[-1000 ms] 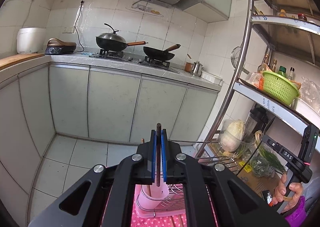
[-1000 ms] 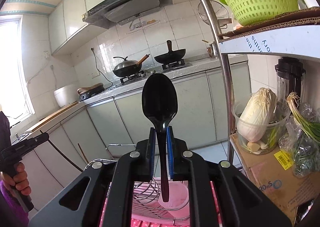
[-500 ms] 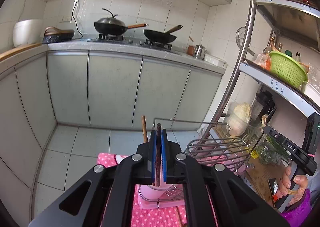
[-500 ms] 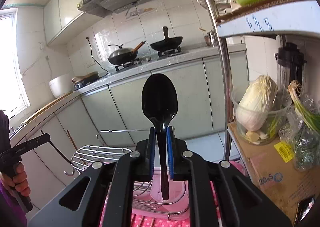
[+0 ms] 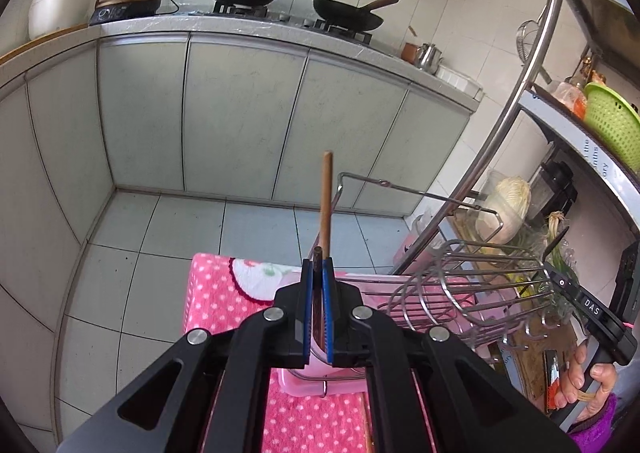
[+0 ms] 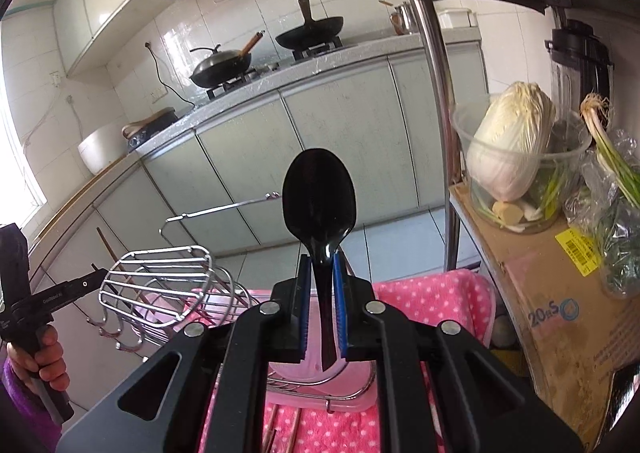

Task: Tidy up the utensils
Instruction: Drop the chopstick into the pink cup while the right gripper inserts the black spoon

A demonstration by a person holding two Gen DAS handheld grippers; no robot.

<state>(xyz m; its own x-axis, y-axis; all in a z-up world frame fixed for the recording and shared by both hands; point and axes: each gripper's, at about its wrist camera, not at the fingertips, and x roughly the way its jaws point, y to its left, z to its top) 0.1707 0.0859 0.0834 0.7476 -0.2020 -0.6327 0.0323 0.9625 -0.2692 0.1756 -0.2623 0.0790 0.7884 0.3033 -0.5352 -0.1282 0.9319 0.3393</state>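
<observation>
The left gripper [image 5: 317,285] is closed on a dark chopstick [image 5: 317,253], held upright with only its tip showing above the blue pads, directly over a pink cup [image 5: 320,367] at the near edge of the wire rack [image 5: 460,285]. A second, lighter wooden chopstick [image 5: 326,197] stands just behind the pads, apparently already in that cup, though its lower end is hidden. The right gripper [image 6: 320,285] is likewise clamped shut, on the neck of a black spoon [image 6: 319,197] whose bowl rises above the pads while the handle points down toward another pink cup [image 6: 304,369] at the rack's near edge. The rack sits on a pink dotted cloth [image 6: 432,297], and at the cloth's near edge, below the right gripper, a few more wooden sticks [image 6: 294,429] lie loose. By my reading the sorting is partway along: one piece seems stowed, two are held above the cups and not yet let go, and the loose sticks remain to be gathered.
</observation>
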